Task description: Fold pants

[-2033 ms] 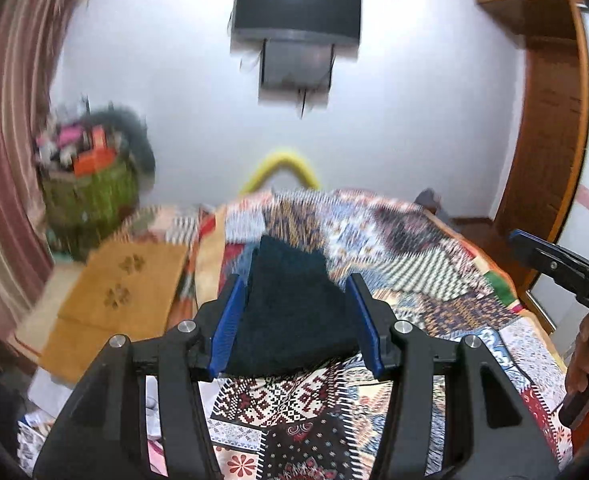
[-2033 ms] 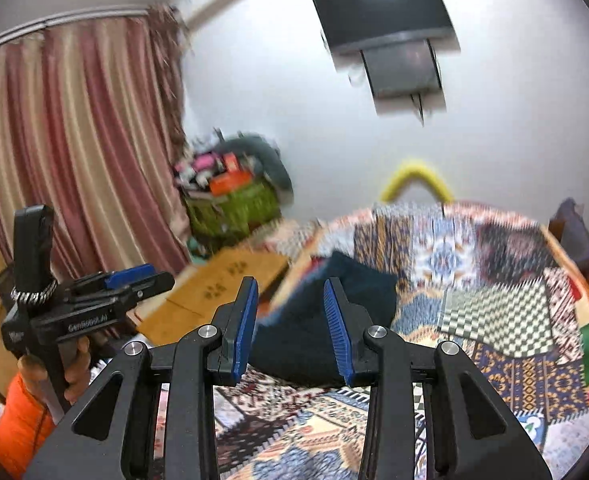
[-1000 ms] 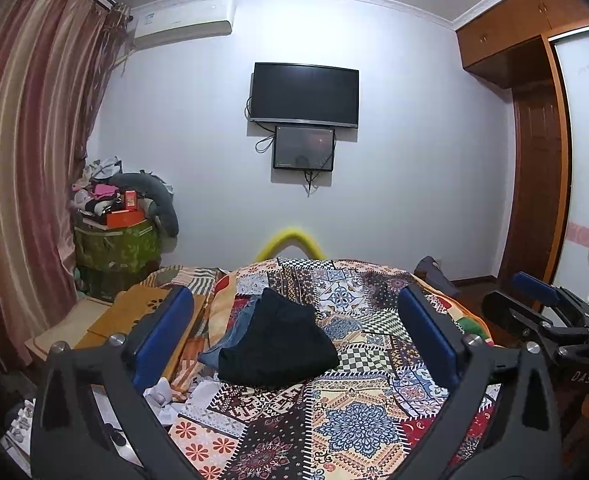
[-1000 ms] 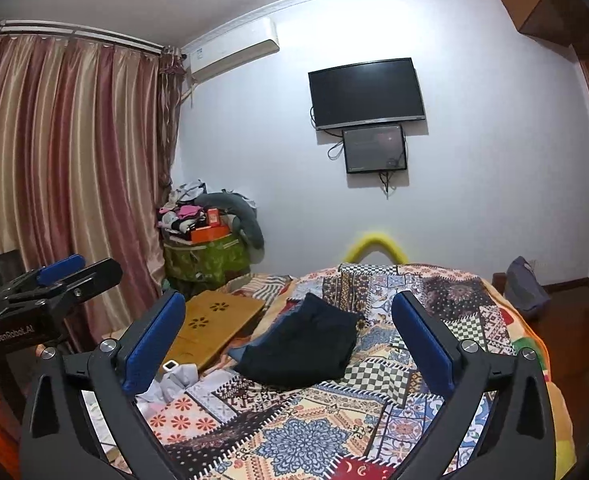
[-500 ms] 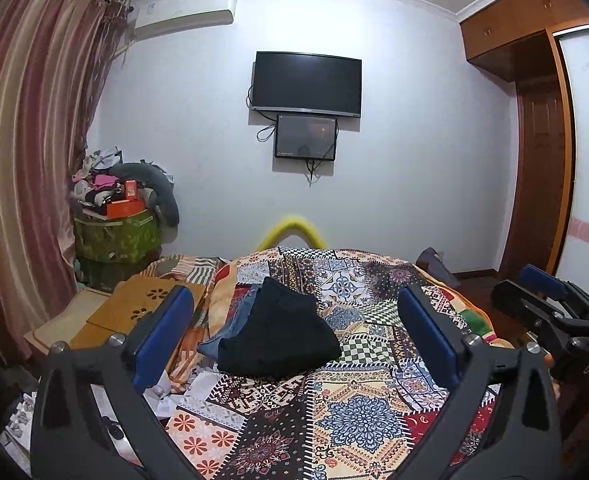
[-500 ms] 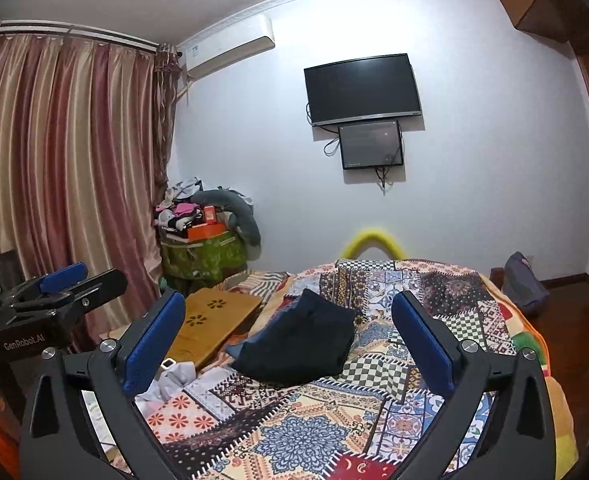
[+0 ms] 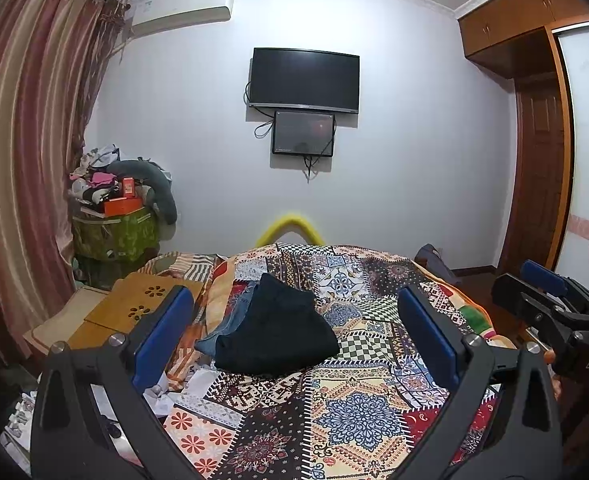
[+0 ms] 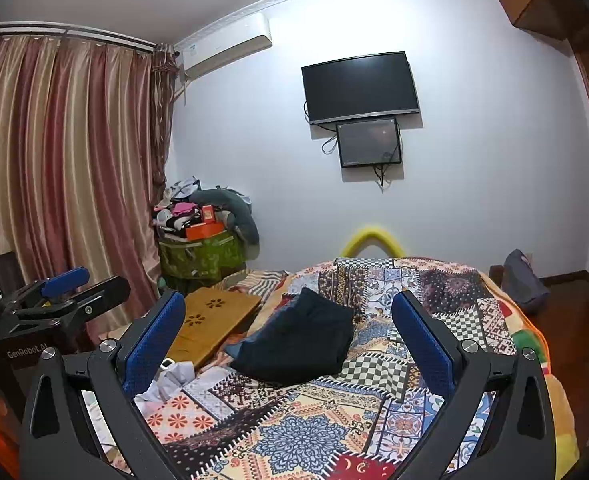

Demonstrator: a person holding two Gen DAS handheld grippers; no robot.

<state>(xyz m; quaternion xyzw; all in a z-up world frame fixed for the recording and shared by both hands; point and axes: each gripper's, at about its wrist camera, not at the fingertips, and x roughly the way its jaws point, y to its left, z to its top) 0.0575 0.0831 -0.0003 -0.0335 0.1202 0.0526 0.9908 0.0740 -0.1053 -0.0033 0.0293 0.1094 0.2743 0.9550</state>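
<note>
Dark folded pants (image 7: pixel 278 330) (image 8: pixel 300 340) lie in a compact bundle on the patchwork bedspread (image 7: pixel 358 404) (image 8: pixel 306 436), with a bit of blue denim (image 7: pixel 230 326) showing under their left edge. My left gripper (image 7: pixel 294 332) is open, its blue pads wide apart, held back from the pants with nothing between them. My right gripper (image 8: pixel 288 334) is open too, well short of the bundle. In the left wrist view the right gripper (image 7: pixel 550 300) shows at the right edge. The left gripper (image 8: pixel 74 288) appears at the left of the right wrist view.
A wooden lap board (image 7: pixel 134 308) (image 8: pixel 210 320) lies left of the bed beside crumpled white cloth (image 8: pixel 170 380). A green basket piled with clutter (image 7: pixel 114 232) stands by the curtain (image 8: pixel 62 184). A TV (image 7: pixel 304 80) hangs on the far wall; a wardrobe (image 7: pixel 534 140) is at right.
Both grippers went from narrow to wide open and pulled back and up from the pants. The folded bundle stays on the bed, now smaller and farther away in both views.
</note>
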